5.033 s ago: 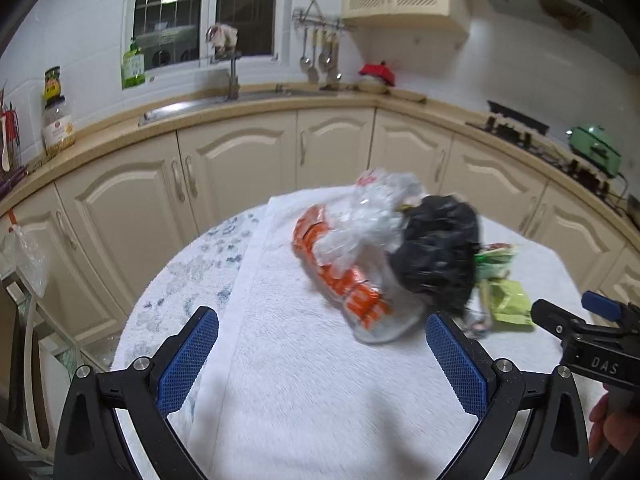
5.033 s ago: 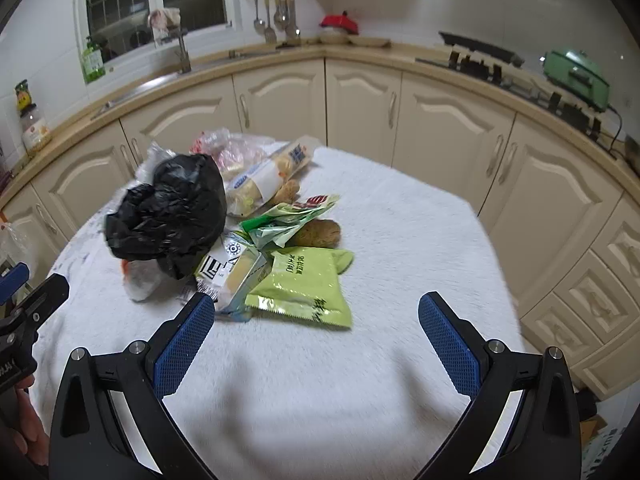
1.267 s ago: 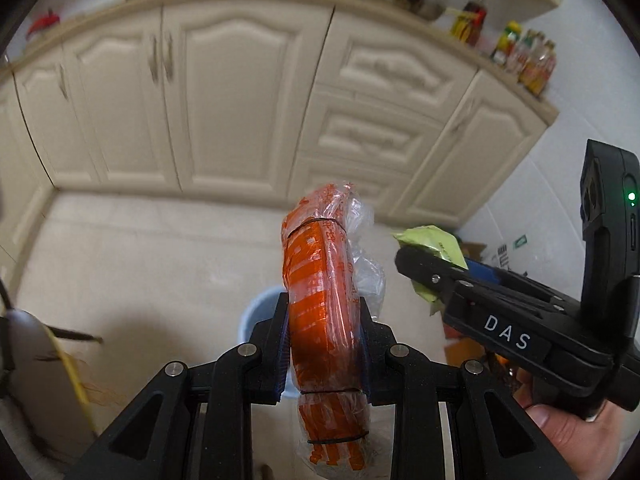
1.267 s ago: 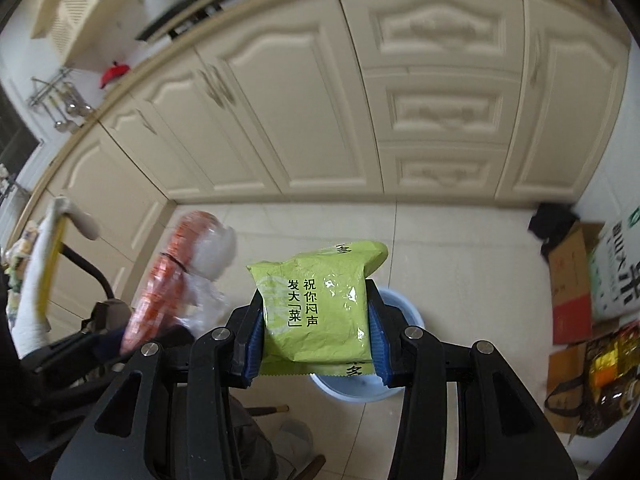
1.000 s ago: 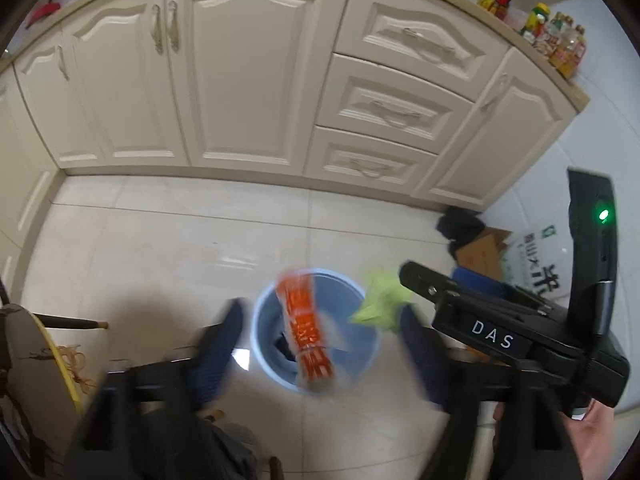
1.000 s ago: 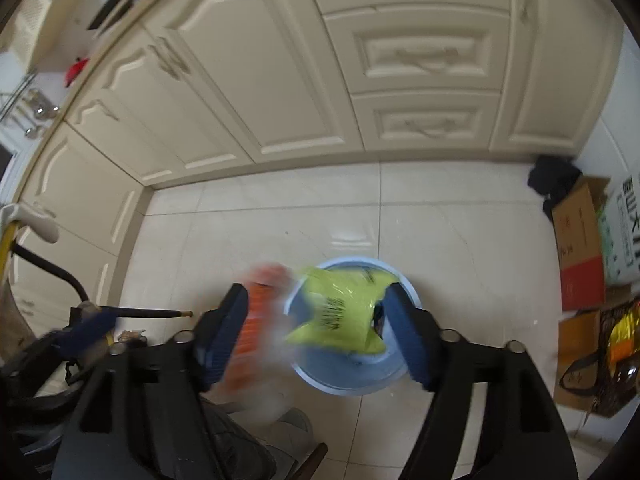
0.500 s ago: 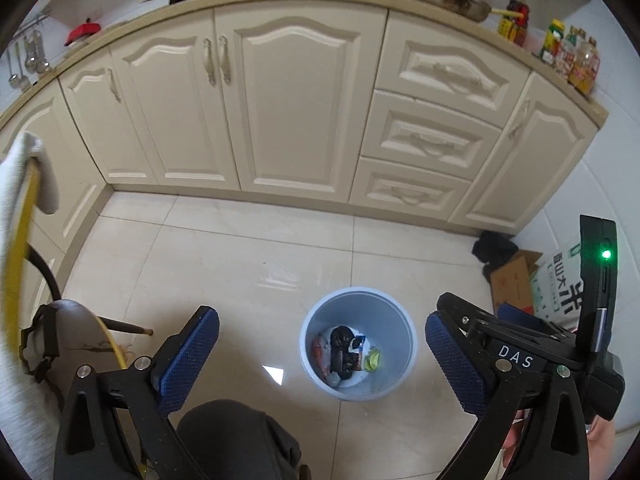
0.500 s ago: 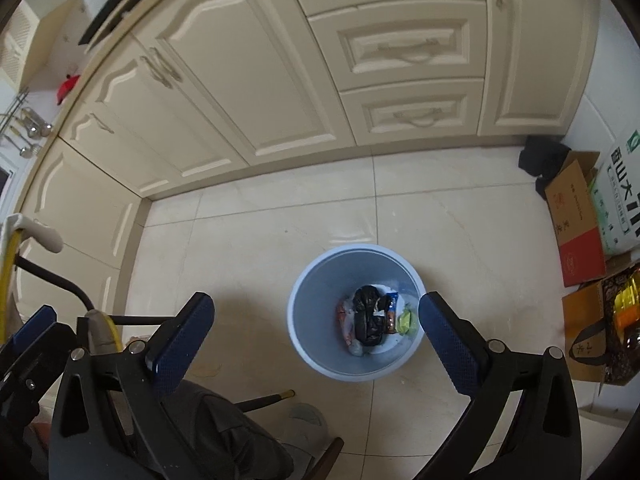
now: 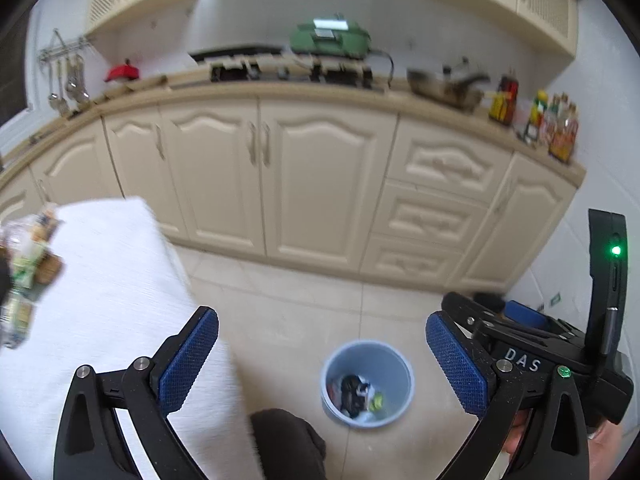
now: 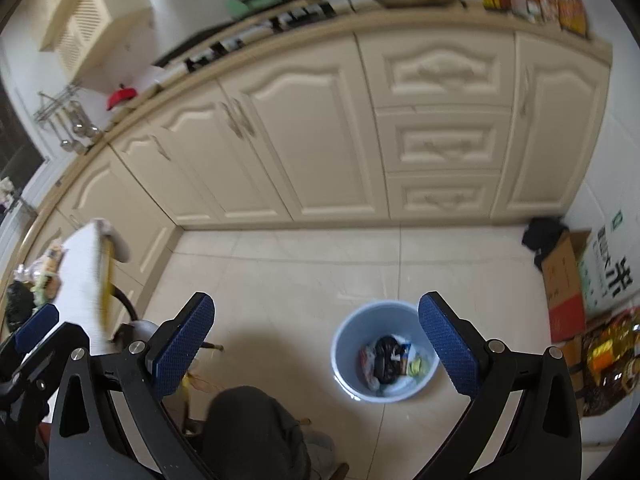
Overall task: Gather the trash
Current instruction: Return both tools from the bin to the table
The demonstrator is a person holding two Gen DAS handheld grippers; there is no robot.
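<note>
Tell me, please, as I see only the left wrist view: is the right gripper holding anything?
Observer: No; the right gripper has just been opening, and nothing is between its wide jaws.
Operator: Is anything on the floor right of the bin?
Observer: Yes, cardboard boxes stand by the wall, apart from the bin.
Operator: Anything else there?
Observer: A bag of yellow bottles sits in front of the boxes.
</note>
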